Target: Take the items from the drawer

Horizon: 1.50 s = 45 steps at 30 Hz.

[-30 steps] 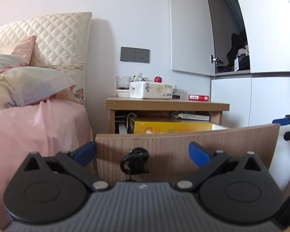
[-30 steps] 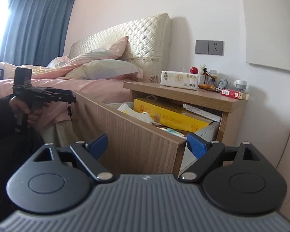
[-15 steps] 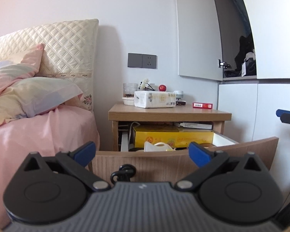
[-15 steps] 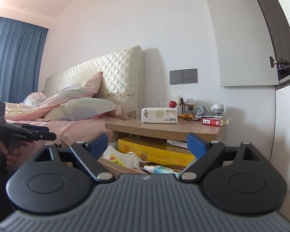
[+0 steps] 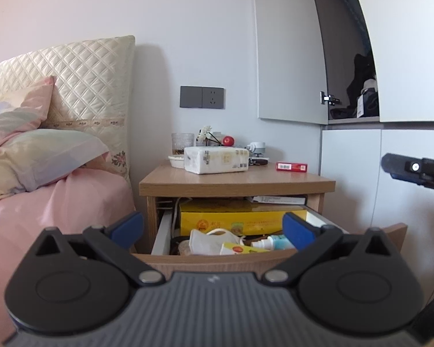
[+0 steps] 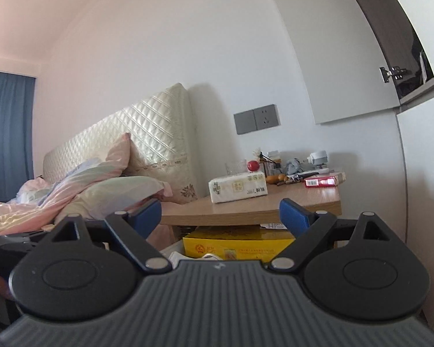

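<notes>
Pretty clearly a bedroom in someone's home: a bed with a cream quilted padded headboard (image 5: 72,86), pink sheets (image 5: 58,208) and striped pastel pillows (image 5: 40,156), right beside a light wooden nightstand (image 5: 234,182) cluttered with a white tissue pack (image 5: 217,160), a drinking glass (image 5: 182,143) and a red flat box (image 5: 291,166). White built-in wardrobe doors (image 5: 350,173) stand alongside, and a blue curtain (image 6: 8,133) hangs at the far side.

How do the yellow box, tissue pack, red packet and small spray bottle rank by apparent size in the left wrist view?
Largest to smallest as they look:
1. yellow box, in the open drawer
2. tissue pack, on the nightstand top
3. red packet and small spray bottle: too close to rank, as the bottle lies nearer the camera and partly hidden.
</notes>
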Motion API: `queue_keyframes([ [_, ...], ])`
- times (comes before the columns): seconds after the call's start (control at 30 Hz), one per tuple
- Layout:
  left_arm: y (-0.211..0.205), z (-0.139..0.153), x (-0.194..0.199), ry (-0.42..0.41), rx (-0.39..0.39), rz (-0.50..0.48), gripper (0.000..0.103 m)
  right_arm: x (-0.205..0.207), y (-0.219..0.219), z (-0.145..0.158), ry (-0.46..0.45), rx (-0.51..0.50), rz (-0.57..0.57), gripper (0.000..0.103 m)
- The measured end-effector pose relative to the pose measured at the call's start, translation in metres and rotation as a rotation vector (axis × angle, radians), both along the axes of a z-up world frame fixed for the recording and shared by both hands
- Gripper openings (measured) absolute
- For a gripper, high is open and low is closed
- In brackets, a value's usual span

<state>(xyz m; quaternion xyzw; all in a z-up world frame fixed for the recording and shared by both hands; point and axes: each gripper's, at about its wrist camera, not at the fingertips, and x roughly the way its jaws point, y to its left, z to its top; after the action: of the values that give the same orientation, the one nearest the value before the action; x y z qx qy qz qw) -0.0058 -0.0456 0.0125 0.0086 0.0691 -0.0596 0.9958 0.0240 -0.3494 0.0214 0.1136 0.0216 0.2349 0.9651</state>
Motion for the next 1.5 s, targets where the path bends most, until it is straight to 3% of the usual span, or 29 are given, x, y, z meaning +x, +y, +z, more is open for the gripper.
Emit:
queue_keyframes([
  [0.33,-0.021,0.002,-0.002,0.018,0.005,0.012,0.103,-0.011,0.032,0.000,0.092,-0.012,-0.064,0.091],
  [0.77,-0.018,0.046,-0.028,-0.036,0.045,0.117,0.103,-0.013,0.056,0.013,0.153,0.055,-0.037,0.097],
  [1.1,-0.007,0.035,-0.006,-0.007,0.051,0.097,0.103,-0.009,0.075,0.002,0.100,0.035,-0.118,0.097],
  [1.17,-0.003,0.030,-0.001,-0.008,0.041,0.082,0.103,-0.006,0.074,-0.002,0.090,0.041,-0.103,0.103],
  [1.27,0.001,0.024,0.005,-0.009,0.030,0.071,0.103,-0.002,0.075,-0.006,0.102,0.038,-0.114,0.103],
  [1.5,0.009,0.014,0.006,-0.014,0.005,0.088,0.103,-0.007,0.087,-0.010,0.043,-0.052,-0.176,0.103],
])
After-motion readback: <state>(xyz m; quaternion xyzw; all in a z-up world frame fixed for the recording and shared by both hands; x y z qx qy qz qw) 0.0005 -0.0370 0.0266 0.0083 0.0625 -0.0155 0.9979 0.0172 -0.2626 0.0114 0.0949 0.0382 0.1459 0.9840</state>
